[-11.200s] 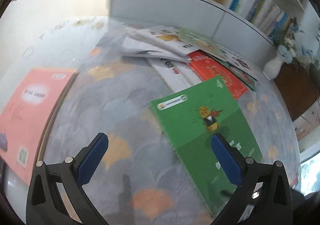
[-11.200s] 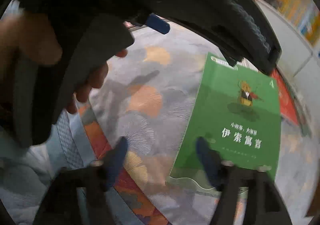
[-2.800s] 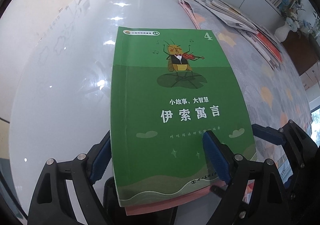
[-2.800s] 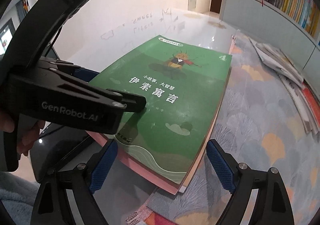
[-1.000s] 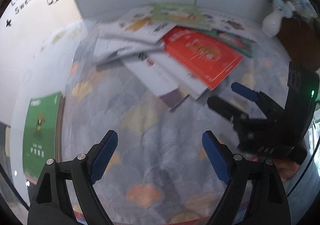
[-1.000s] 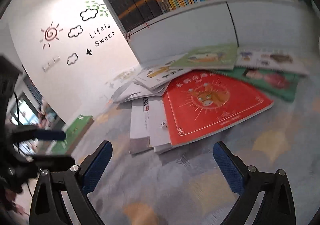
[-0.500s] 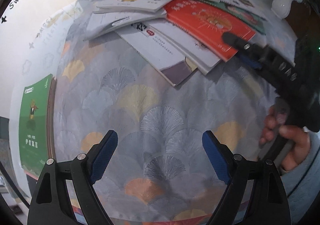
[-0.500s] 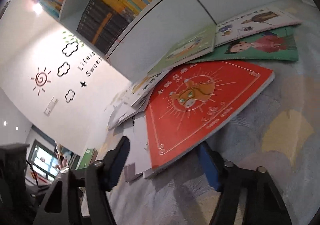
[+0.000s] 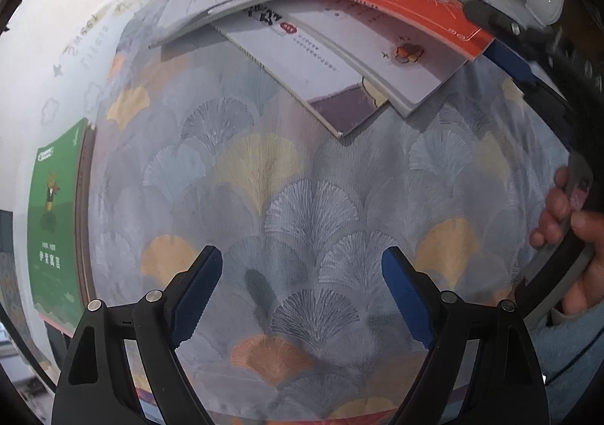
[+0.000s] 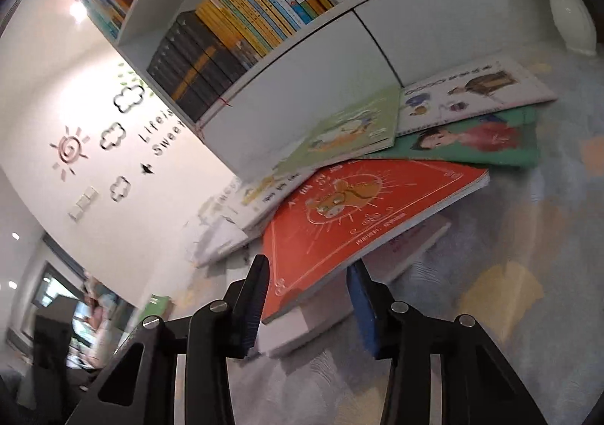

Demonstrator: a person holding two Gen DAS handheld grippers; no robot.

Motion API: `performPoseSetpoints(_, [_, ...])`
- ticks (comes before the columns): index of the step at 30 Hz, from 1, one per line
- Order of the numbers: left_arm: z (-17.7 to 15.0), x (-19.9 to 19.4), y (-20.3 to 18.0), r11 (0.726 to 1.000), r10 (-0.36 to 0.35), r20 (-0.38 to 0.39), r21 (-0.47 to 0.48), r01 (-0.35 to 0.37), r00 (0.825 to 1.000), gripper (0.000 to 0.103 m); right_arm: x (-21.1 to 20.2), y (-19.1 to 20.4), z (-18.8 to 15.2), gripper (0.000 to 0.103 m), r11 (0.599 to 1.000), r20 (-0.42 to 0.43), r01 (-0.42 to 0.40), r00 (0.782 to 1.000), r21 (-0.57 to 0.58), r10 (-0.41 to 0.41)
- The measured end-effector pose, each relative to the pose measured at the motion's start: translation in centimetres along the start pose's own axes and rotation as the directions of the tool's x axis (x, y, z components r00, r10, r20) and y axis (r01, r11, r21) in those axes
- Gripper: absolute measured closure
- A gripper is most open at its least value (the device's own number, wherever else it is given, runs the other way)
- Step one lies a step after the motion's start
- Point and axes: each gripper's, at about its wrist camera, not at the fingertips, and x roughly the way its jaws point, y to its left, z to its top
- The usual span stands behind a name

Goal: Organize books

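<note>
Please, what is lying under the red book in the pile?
Under the red book lies a white book, and another white book with a purple corner is below that. How far they reach beneath is covered.

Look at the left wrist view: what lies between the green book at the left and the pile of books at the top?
Only bare fan-patterned tablecloth separates green book from pile.

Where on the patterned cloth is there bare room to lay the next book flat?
The widest free patch of the fan-patterned cloth lies under the open left gripper, bordered by the green storybook at the left edge and the white books' corners ahead. It is crowded toward the shelf, where the right gripper has been closing around the orange book's corner.
</note>
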Motion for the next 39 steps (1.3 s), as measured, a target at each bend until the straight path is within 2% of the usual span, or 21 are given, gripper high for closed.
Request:
performPoseSetpoints(2, [-0.1, 0.2, -0.1, 1.000, 0.001, -0.010, 0.007, 0.000, 1.000, 0.017, 1.0, -1.7, 0.0, 0.062, 0.992, -0.002, -0.085, 0.996, 0.096, 0.086])
performPoseSetpoints(5, [-0.2, 0.4, -0.6, 0.999, 0.016, -0.019, 0.029, -0.015, 1.000, 0.017, 3.1, -3.5, 0.0, 0.088, 0.972, -0.017, -0.123, 0.992, 0.200, 0.129])
performPoseSetpoints(6, [-0.1, 0.4, -0.9, 0.999, 0.021, -0.018, 0.033, -0.021, 1.000, 0.017, 3.3, -4.1, -0.2, 0.090, 0.959, -0.007, -0.143, 0.989, 0.243, 0.149])
performPoseSetpoints(9, [-0.4, 0.4, -0.9, 0.999, 0.032, -0.016, 0.023, -0.032, 0.999, 0.017, 3.2, -3.8, -0.6, 0.090, 0.959, -0.017, -0.135, 0.989, 0.249, 0.144])
performPoseSetpoints(17, [-1.9, -0.5, 1.4, 0.999, 0.026, -0.011, -0.023, -0.026, 1.000, 0.017, 2.3, -0.2, 0.0, 0.090, 0.992, -0.048, -0.087, 0.995, 0.094, 0.092])
performPoseSetpoints(21, [-2.8, -1.1, 3.1, 1.000, 0.016, 0.013, -0.023, -0.016, 1.000, 0.017, 1.5, 2.0, -1.2, 0.090, 0.998, -0.073, -0.059, 0.995, 0.039, 0.062])
performPoseSetpoints(26, [-4.1, -2.5, 5.8, 1.000, -0.003, 0.043, 0.014, 0.003, 0.999, 0.017, -0.7, 3.7, -4.0, 0.090, 0.999, -0.065, -0.026, 0.997, 0.045, 0.029])
performPoseSetpoints(31, [-6.4, -3.4, 8.8, 0.997, -0.021, 0.051, 0.079, 0.017, 0.998, 0.017, -3.6, 6.7, -7.7, 0.089, 0.996, -0.019, 0.053, 0.998, 0.074, -0.051])
performPoseSetpoints(39, [-8.6, -2.8, 12.6, 0.989, -0.053, 0.035, 0.142, 0.047, 0.998, 0.017, -6.6, 12.9, -15.3, 0.089, 0.980, 0.025, 0.172, 0.984, 0.097, -0.175])
